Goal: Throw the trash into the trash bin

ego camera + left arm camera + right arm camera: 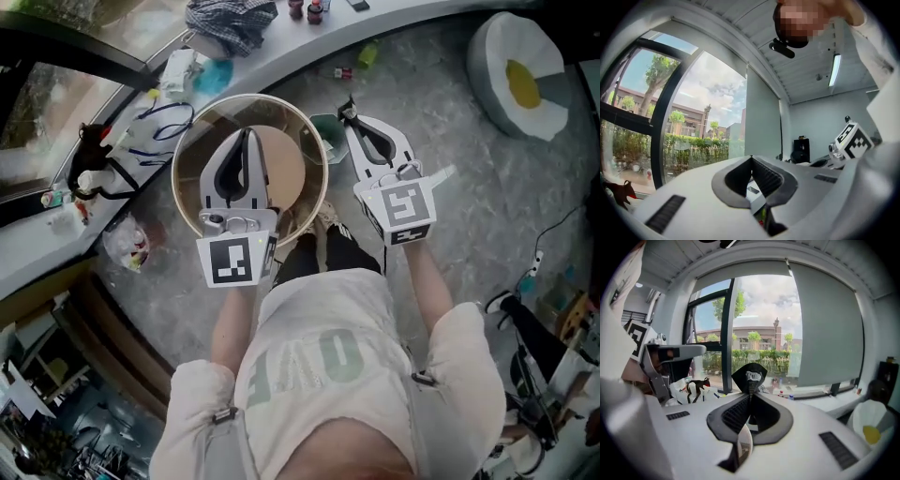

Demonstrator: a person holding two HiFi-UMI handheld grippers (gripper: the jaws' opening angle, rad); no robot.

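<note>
A wide round bin [185, 141] with a tan rim stands on the grey floor below me. My left gripper [247, 132] hovers over its opening, jaws shut with nothing between them; its tips [751, 157] meet in the left gripper view. My right gripper [350, 112] hangs just right of the bin's rim, shut on a small black wrapper [349, 103]. That wrapper [750, 375] sticks up from the pinched tips in the right gripper view, which points at the window. A small green container [325, 132] sits between bin and right gripper.
A curved white ledge [281, 56] runs behind the bin with a plaid cloth [230, 21], small bottles [306, 9] and cables. A plastic bag [127, 244] lies at the left. An egg-shaped cushion [520, 80] rests at the far right.
</note>
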